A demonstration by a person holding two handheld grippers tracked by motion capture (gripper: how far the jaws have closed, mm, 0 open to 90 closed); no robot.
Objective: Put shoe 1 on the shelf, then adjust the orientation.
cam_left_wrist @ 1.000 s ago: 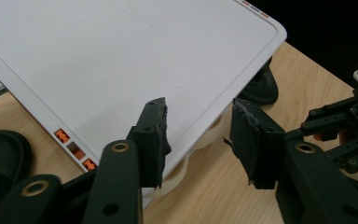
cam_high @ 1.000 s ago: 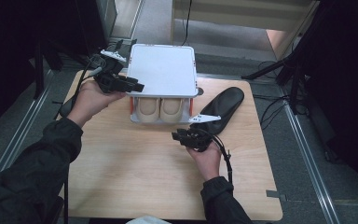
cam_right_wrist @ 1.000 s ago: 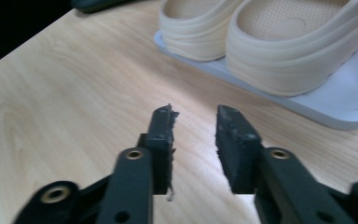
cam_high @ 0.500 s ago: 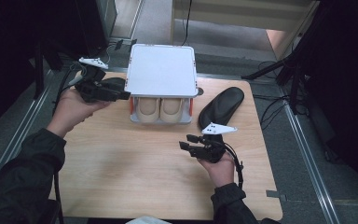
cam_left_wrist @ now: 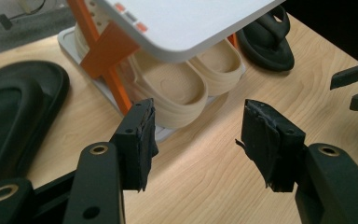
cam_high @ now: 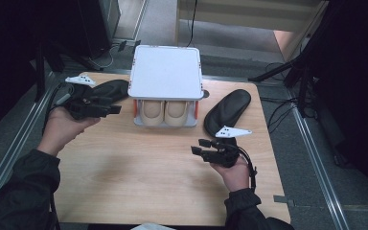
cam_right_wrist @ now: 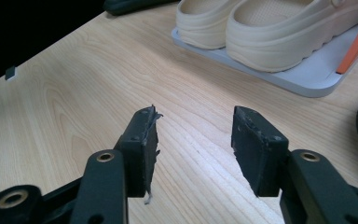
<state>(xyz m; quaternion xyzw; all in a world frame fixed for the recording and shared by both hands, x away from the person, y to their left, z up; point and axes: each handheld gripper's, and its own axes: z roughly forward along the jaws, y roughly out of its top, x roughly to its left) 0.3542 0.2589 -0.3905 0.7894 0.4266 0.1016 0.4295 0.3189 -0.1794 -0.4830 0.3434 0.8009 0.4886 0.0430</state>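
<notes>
A white two-tier shoe rack (cam_high: pixel 166 72) stands at the table's far middle, with a pair of beige clogs (cam_high: pixel 164 111) on its lower shelf. One black slipper (cam_high: pixel 109 89) lies left of the rack and another (cam_high: pixel 228 109) lies to its right. My left gripper (cam_high: pixel 118 104) hovers just in front of the left slipper and points at the rack. It is open, its jaws have just been opening, and nothing is between them (cam_left_wrist: pixel 196 135). My right gripper (cam_high: pixel 197 146) is low over the table, nearer than the right slipper. It too is open and empty (cam_right_wrist: pixel 193 140), jaws just opened.
The wooden table (cam_high: pixel 139 177) has bare room in front of the rack. Orange posts (cam_left_wrist: pixel 107 56) carry the rack's top shelf. Metal rails and cables run along the floor on both sides of the table.
My left hand has drawn back leftwards from the rack's corner, uncovering the left slipper. My right hand has pulled away from the right slipper's toe towards the near edge. Both jaws stand wider.
</notes>
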